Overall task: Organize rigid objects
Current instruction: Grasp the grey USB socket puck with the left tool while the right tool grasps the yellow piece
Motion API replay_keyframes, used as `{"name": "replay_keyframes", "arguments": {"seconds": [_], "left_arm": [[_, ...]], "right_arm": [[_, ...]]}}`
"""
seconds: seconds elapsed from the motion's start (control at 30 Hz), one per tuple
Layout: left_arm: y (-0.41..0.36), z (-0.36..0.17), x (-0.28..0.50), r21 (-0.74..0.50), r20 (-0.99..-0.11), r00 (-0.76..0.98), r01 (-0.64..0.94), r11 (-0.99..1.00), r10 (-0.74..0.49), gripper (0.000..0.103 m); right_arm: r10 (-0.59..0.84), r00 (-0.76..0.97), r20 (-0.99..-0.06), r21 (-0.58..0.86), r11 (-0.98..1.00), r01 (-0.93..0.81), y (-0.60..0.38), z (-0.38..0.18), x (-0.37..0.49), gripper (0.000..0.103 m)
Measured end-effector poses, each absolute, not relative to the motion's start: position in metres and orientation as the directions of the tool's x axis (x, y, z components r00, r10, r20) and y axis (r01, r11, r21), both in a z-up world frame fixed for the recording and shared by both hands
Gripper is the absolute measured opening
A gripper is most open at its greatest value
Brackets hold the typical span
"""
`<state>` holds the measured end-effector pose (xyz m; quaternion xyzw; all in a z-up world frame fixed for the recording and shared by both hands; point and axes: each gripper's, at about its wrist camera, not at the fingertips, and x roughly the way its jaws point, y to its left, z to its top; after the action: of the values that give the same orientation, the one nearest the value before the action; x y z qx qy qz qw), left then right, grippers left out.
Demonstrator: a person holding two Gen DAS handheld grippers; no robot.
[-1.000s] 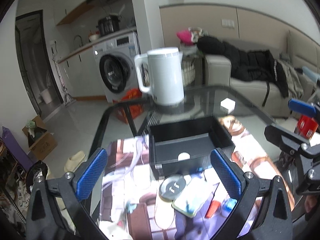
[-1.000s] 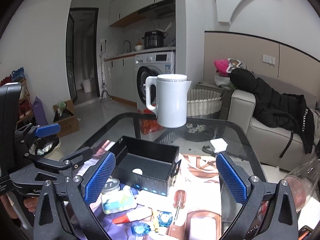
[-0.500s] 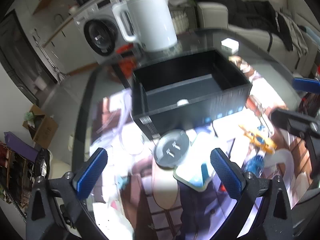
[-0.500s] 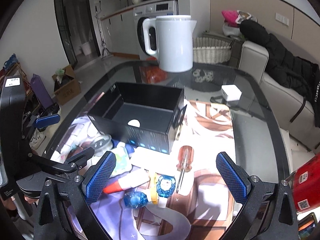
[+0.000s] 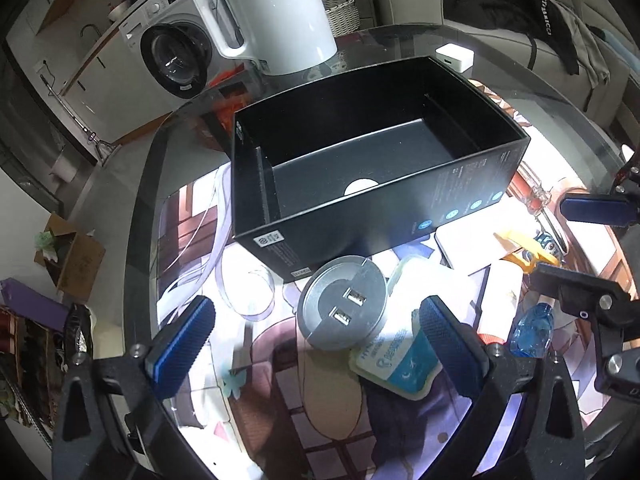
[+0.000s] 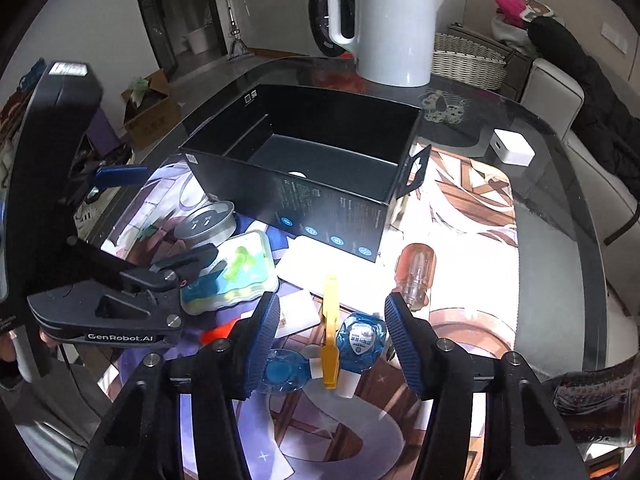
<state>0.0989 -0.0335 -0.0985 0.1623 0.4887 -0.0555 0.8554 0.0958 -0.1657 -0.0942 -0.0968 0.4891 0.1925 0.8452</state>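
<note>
both claws have dropped toward clutter before the black box (image 6: pixel 304 168); right claw (image 6: pixel 330 316), half-closing, brackets the yellow clip (image 6: pixel 330 332) unpinched; left claw (image 5: pixel 316 332) gapes over the silver disc (image 5: pixel 343 307).

Black angular tongs (image 6: pixel 328 340) with silver screws; blue ribbed pads (image 6: pixel 267 322); white "GenRobot.AI" lettering on the left tongs (image 6: pixel 158 216).

Both views tipped down and closer: black box (image 5: pixel 376 168) now fills mid-frame, white kettle (image 5: pixel 276 12) pushed to top edge. Right gripper (image 6: pixel 331 316) jaws have just been closing, now half-width, bracketing yellow clip (image 6: pixel 330 332) and blue item (image 6: pixel 360 340), pads not touching.
</note>
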Motion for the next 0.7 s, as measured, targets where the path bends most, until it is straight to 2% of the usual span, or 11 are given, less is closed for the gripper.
{"name": "replay_keyframes", "arguments": {"seconds": [0.1, 0.2, 0.3, 0.47, 0.57, 0.7], "left_arm": [[-0.034, -0.105, 0.106, 0.248, -0.853, 0.515, 0.251, 0.936, 0.088, 0.102], [-0.031, -0.108, 0.11, 0.217, -0.861, 0.505, 0.259, 0.941, 0.06, 0.102], [-0.026, -0.109, 0.114, 0.166, -0.88, 0.475, 0.261, 0.951, 0.023, 0.1], [-0.022, -0.106, 0.114, -0.003, -0.906, 0.4, 0.316, 0.949, -0.136, 0.054], [-0.026, -0.104, 0.111, -0.017, -0.908, 0.389, 0.335, 0.942, -0.154, 0.04], [-0.028, -0.103, 0.106, 0.009, -0.91, 0.391, 0.341, 0.94, -0.133, 0.04]], "right_arm": [[0.229, 0.434, -0.871, 0.027, 0.906, -0.423, -0.167, -0.098, 0.098, 0.055], [0.229, 0.425, -0.876, 0.034, 0.907, -0.42, -0.169, -0.1, 0.098, 0.054], [0.227, 0.417, -0.88, 0.031, 0.904, -0.426, -0.17, -0.102, 0.099, 0.046], [0.236, 0.395, -0.888, 0.046, 0.9, -0.434, -0.168, -0.105, 0.098, 0.036], [0.248, 0.37, -0.895, 0.061, 0.892, -0.448, -0.165, -0.109, 0.098, 0.024], [0.244, 0.359, -0.901, 0.059, 0.889, -0.455, -0.162, -0.111, 0.097, 0.012]]}}
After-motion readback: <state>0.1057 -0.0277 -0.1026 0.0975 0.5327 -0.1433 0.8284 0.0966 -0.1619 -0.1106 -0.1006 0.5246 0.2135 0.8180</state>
